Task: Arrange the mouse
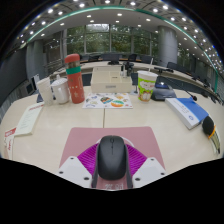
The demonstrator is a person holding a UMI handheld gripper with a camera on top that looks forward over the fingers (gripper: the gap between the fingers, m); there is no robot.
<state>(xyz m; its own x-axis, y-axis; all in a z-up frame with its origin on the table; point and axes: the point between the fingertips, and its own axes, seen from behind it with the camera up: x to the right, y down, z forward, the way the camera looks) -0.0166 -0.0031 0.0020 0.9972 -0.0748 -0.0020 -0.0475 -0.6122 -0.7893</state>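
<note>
Two fingers of the gripper (111, 172) close snugly against the black mouse (111, 158), gripping its sides above a pink mat (85, 140). Beyond the mouse a leaflet (108, 100) lies on the table (60, 125), an orange bottle (74, 79) farther off.

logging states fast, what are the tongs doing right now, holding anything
Tongs: closed on the dark grey computer mouse, one finger against each of its sides, over the pink rectangular mouse mat.
</note>
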